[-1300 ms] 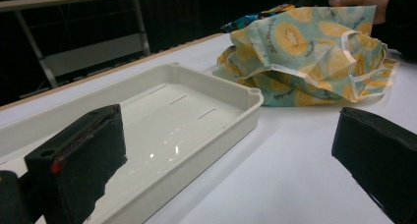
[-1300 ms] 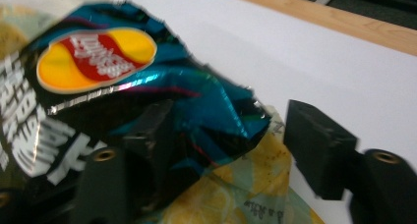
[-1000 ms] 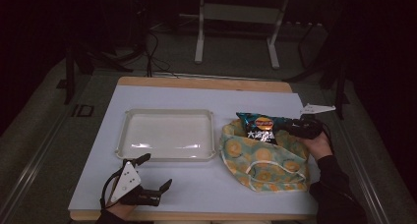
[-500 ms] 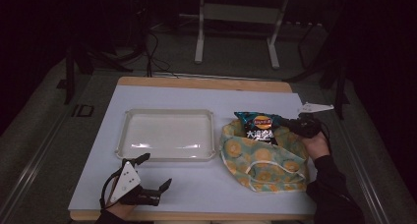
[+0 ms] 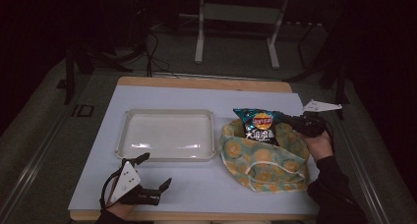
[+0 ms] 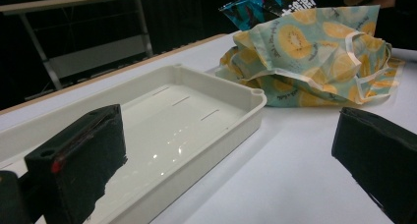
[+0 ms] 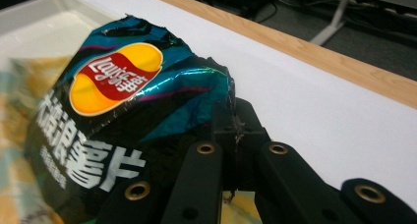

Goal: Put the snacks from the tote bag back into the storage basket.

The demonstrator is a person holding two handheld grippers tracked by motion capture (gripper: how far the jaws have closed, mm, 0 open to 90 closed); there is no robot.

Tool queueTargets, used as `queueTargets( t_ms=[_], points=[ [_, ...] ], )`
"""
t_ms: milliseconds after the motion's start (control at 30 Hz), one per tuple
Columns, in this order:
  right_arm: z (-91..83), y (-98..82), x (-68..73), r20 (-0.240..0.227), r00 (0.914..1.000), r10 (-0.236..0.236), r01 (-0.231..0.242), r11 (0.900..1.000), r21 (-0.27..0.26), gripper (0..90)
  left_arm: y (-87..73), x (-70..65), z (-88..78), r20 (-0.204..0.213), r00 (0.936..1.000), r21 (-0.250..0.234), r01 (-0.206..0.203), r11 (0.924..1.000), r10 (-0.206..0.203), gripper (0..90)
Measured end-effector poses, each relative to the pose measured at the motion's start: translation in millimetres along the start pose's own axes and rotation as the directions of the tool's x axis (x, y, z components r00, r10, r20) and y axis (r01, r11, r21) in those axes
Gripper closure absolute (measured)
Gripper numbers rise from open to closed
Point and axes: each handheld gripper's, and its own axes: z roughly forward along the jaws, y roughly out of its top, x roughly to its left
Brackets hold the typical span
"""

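Observation:
A dark blue chip bag (image 5: 259, 126) with a red and yellow logo sticks up out of a teal cloth bag (image 5: 263, 157) printed with yellow fruit slices, at the table's right. My right gripper (image 5: 289, 121) is shut on the chip bag's right edge; the right gripper view shows the chip bag (image 7: 113, 121) pinched at its crinkled corner by the closed jaws of my right gripper (image 7: 233, 123). My left gripper (image 5: 156, 171) rests near the table's front left edge, jaws wide apart, nothing between them. The left gripper view looks past the tray (image 6: 187, 116) to the cloth bag (image 6: 314, 62).
A white empty plastic tray (image 5: 167, 134) lies in the middle of the white table sheet (image 5: 196, 184). The wooden table edge (image 5: 206, 83) runs along the back. Metal stand legs (image 5: 236, 32) stand on the dark floor behind.
My right gripper has risen a little with the chip bag, which now stands higher out of the cloth bag. The left gripper has stayed put.

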Motion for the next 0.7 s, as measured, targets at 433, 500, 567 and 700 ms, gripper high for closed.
queueTargets(
  t_ms=[433, 500, 567, 700],
  points=[
    [-23.4, 17.1, 11.5, -0.034, 0.9990, -0.028, 0.025, 0.995, -0.096, 90.0, 0.5, -0.2, -0.5, -0.008, 1.0000, -0.006, 0.001, 1.0000, -0.001, 0.2],
    [-28.3, 21.5, 12.4, -0.032, 0.9990, -0.031, 0.028, 0.994, -0.109, 90.0, 0.5, -0.3, -0.6, -0.009, 1.0000, -0.006, 0.001, 1.0000, -0.001, 0.2],
    [-32.4, 25.3, 13.4, -0.043, 0.9986, -0.030, 0.025, 0.992, -0.124, 90.0, 0.6, -0.3, -0.8, -0.011, 0.9999, -0.008, 0.001, 1.0000, -0.002, 0.2],
    [-39.2, 32.9, 16.9, -0.036, 0.9981, -0.050, 0.044, 0.989, -0.139, 90.0, 0.6, -0.3, -0.5, -0.010, 0.9999, -0.006, 0.002, 1.0000, -0.003, 0.2]
  ],
)
